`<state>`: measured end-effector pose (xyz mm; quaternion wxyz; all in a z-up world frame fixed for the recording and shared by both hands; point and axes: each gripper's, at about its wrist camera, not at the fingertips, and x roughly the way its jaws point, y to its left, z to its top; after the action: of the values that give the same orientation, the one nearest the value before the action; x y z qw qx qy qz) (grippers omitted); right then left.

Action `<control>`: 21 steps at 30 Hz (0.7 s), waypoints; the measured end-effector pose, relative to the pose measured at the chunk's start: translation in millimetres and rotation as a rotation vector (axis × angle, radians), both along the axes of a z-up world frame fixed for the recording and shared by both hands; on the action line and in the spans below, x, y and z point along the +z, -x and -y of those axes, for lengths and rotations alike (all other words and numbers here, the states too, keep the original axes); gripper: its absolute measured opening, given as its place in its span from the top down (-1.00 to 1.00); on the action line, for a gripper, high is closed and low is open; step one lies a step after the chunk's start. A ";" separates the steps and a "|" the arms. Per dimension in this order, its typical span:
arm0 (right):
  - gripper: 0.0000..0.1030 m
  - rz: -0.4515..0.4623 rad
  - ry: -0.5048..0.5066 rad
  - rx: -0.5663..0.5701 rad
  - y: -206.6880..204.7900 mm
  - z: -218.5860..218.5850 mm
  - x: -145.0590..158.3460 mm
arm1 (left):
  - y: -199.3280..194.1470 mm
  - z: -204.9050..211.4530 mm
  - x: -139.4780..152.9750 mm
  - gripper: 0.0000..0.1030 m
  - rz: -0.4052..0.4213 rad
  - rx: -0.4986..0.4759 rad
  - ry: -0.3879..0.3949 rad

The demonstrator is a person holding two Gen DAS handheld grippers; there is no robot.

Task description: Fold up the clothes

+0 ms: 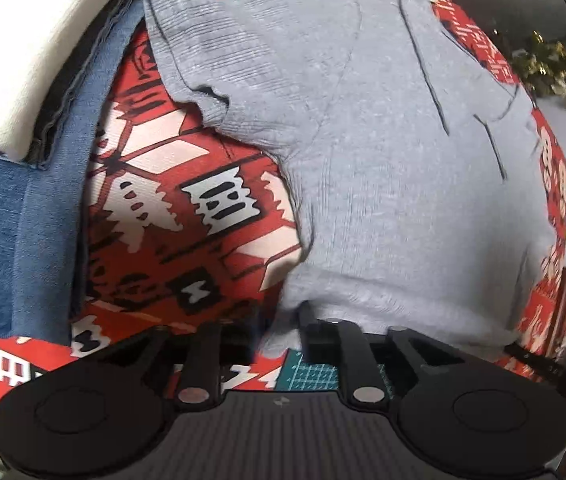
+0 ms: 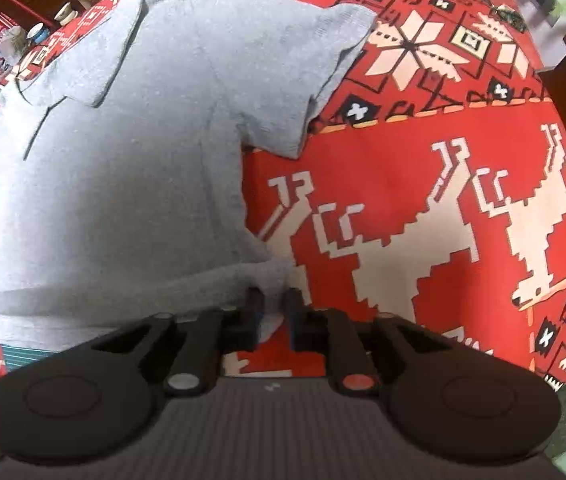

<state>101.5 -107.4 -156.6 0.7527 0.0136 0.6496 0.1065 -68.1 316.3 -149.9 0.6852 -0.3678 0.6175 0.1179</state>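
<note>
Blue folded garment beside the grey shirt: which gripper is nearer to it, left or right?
Left. The left gripper is at the hem corner of the grey shirt nearest the blue garment; the right gripper is at the opposite hem corner, across the shirt.

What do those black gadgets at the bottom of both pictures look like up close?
Both look alike. The left gripper and the right gripper are matte black, with a ribbed dark grey body, two big round discs at the sides and two slim fingers. Small round caps sit on the linkages: silver ones, except one reddish on the right.
</note>
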 end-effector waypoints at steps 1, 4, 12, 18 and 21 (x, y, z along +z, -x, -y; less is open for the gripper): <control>0.49 0.017 0.014 0.018 3.9 -0.8 3.0 | 2.7 3.7 4.5 0.50 0.012 -0.027 -0.019; 0.48 0.080 0.064 0.116 17.8 -6.9 17.9 | 10.0 20.4 24.9 0.45 0.049 -0.170 -0.093; 0.40 0.218 0.172 0.488 52.5 -50.5 43.2 | 19.5 72.3 67.0 0.43 0.169 -0.577 -0.313; 0.44 0.236 0.064 0.831 71.5 -92.4 37.1 | -4.7 127.4 52.2 0.43 0.302 -0.938 -0.345; 0.44 0.237 0.047 0.905 70.3 -110.0 26.1 | -17.0 140.1 38.7 0.43 0.348 -0.999 -0.356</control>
<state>31.2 2.6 -130.5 0.6996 -0.3004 0.5021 0.4102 -51.1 176.1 -111.2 0.8011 0.0772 0.5651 -0.1811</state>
